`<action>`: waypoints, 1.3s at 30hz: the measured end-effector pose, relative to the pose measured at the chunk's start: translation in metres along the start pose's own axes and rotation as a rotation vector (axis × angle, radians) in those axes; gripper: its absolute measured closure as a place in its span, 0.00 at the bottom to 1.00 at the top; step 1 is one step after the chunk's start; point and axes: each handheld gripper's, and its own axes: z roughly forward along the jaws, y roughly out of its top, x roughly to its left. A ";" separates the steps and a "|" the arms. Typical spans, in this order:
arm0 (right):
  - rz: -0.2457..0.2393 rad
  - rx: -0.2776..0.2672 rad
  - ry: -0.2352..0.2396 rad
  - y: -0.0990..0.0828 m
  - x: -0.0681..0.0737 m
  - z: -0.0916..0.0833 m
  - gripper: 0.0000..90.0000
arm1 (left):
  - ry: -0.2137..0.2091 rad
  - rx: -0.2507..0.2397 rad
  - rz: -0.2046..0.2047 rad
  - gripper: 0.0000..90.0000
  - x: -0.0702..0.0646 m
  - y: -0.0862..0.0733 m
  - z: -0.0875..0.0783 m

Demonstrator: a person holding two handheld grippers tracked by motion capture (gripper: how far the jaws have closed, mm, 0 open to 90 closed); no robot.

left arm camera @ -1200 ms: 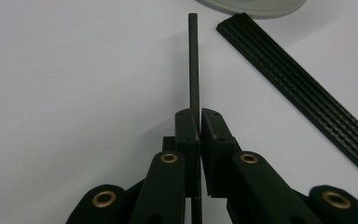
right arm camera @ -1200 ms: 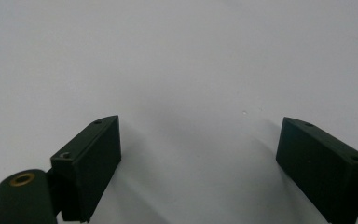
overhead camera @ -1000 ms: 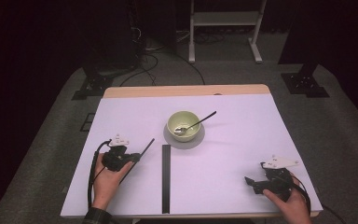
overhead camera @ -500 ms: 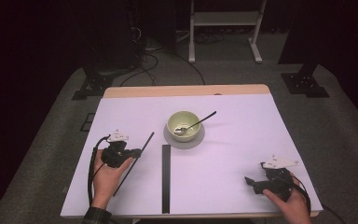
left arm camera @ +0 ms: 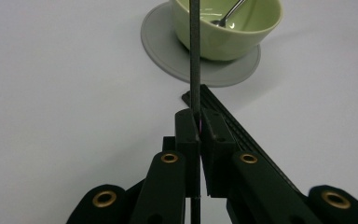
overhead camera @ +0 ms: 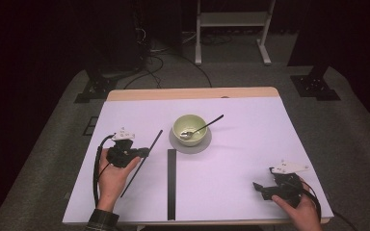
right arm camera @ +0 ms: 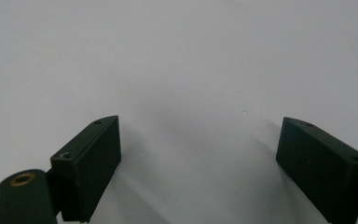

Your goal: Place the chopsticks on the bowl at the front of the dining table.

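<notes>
Left gripper (overhead camera: pixel 147 152) fingers clamped on thin black rod (overhead camera: pixel 141 163) above desk (overhead camera: pixel 250 144); right gripper (overhead camera: pixel 257 186) fingers apart.

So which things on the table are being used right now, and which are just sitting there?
Being used:
- left claw, shut on the thin black stick

Just sitting there:
- flat black strip
- green bowl with a spoon in it
- grey mat under the bowl
- right claw, open over bare table
</notes>
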 end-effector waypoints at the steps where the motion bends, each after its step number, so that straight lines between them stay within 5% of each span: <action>1: 0.000 0.000 0.000 0.000 0.000 0.000 0.14 | -0.001 -0.004 0.003 0.96 -0.001 0.002 0.000; 39: 0.000 0.000 0.000 0.000 0.000 0.000 0.14 | -0.046 -0.017 0.035 0.96 -0.028 0.084 0.050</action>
